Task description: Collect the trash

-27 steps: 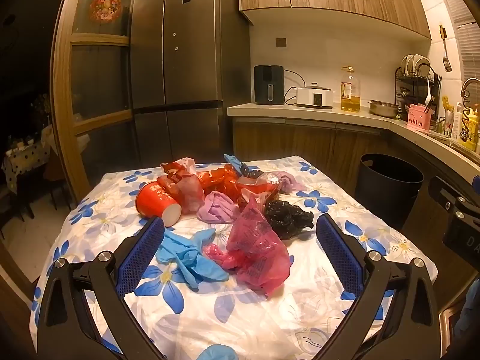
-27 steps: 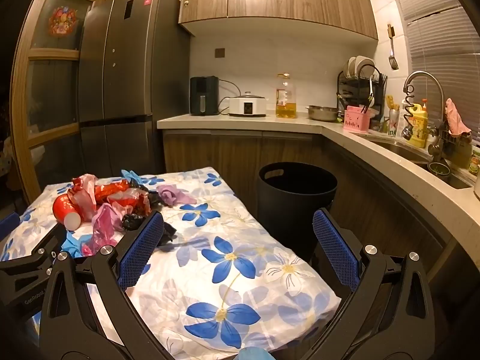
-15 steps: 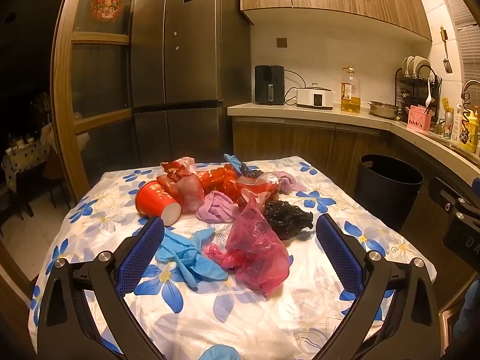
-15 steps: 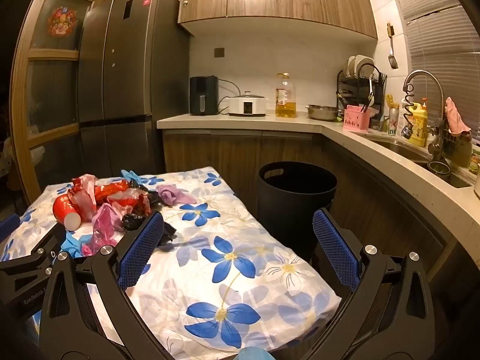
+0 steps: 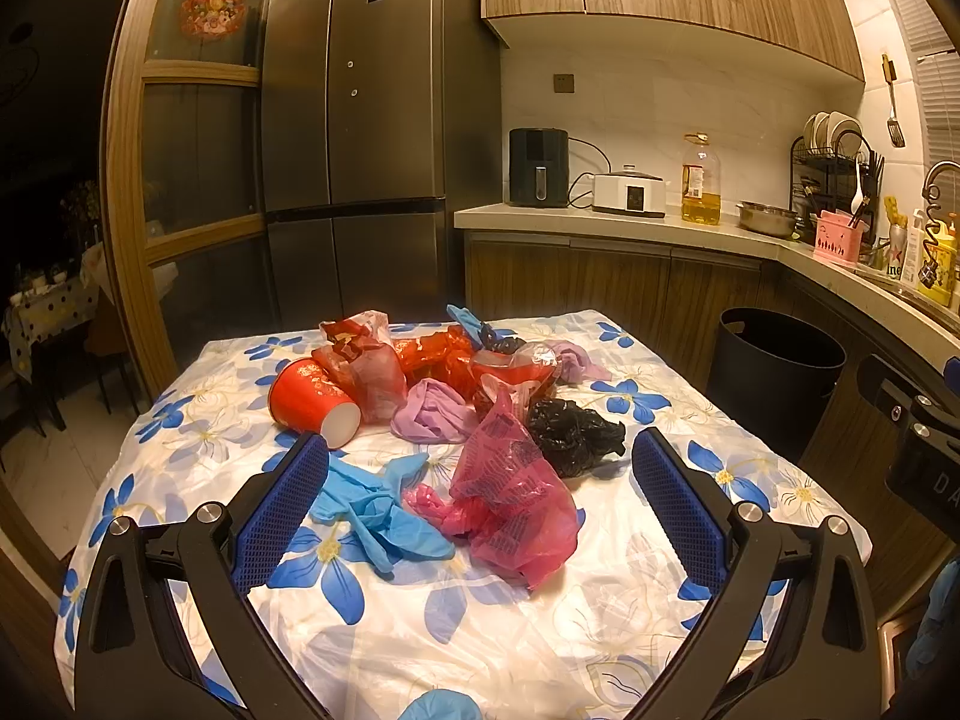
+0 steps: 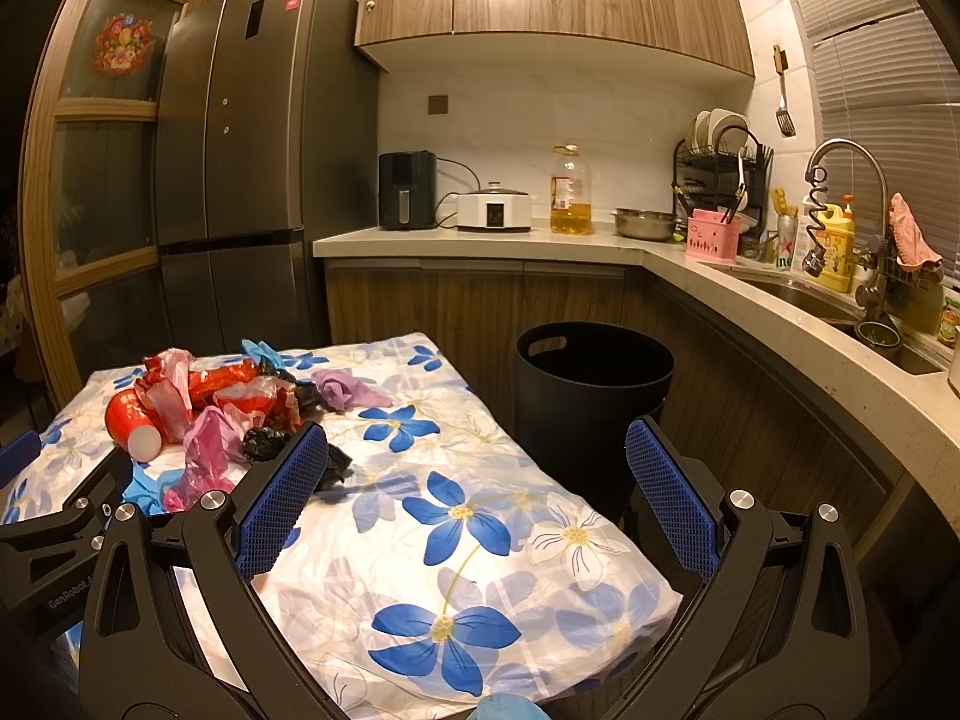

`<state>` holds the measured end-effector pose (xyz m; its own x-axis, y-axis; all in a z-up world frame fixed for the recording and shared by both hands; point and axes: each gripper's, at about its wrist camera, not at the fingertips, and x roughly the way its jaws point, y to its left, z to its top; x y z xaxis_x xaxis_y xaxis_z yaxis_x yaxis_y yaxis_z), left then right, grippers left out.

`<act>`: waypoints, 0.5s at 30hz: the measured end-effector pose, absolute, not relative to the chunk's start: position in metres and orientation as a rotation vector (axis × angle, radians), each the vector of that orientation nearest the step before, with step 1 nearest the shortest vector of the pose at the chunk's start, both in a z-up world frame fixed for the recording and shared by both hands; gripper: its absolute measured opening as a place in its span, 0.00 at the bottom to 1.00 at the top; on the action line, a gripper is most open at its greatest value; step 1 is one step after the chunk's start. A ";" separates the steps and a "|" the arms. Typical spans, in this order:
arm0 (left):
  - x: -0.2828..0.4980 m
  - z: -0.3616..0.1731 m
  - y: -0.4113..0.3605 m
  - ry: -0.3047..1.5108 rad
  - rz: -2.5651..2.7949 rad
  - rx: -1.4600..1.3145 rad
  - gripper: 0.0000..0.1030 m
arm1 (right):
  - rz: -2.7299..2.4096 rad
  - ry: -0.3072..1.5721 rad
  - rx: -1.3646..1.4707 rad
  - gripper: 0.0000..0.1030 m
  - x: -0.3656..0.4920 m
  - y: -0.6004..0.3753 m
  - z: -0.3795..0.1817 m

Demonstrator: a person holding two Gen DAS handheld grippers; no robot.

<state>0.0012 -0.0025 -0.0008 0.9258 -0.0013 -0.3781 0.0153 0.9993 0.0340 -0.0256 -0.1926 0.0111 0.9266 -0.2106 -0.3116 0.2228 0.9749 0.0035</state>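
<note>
Much trash (image 5: 480,414) beyond left hand-held gripper (image 5: 480,480)

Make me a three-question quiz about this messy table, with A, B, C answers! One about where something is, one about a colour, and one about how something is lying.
1. Where is the black bin?
A. On the table
B. On the floor beside the table, in front of the cabinets
C. On the counter

2. What colour is the paper cup?
A. Red
B. Green
C. Yellow

3. How is that cup lying?
A. Standing upright
B. Upside down
C. Tipped on its side

Answers:
1. B: the right wrist view shows the bin standing between the flowered tablecloth and the wooden cabinets.
2. A: its outside is red and its inside white.
3. C: its open mouth faces sideways towards the camera, next to the blue glove.
</note>
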 end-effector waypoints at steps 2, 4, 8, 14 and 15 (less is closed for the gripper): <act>0.001 -0.001 -0.003 0.387 -0.009 0.035 0.95 | -0.221 0.316 0.039 0.96 -0.025 -0.193 0.011; 0.001 -0.001 -0.002 0.389 -0.010 0.035 0.95 | -0.221 0.316 0.039 0.96 -0.026 -0.192 0.011; 0.001 -0.001 -0.002 0.389 -0.009 0.033 0.95 | -0.222 0.316 0.039 0.96 -0.025 -0.193 0.011; 0.001 -0.001 -0.002 0.388 -0.010 0.032 0.95 | -0.222 0.316 0.040 0.96 -0.026 -0.193 0.011; 0.002 -0.001 -0.002 0.388 -0.010 0.033 0.95 | -0.222 0.316 0.040 0.96 -0.026 -0.193 0.011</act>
<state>0.0015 -0.0019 -0.0006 0.9255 -0.0036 -0.3788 0.0161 0.9994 0.0298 -0.0256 -0.1928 0.0112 0.9264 -0.2102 -0.3124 0.2225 0.9749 0.0039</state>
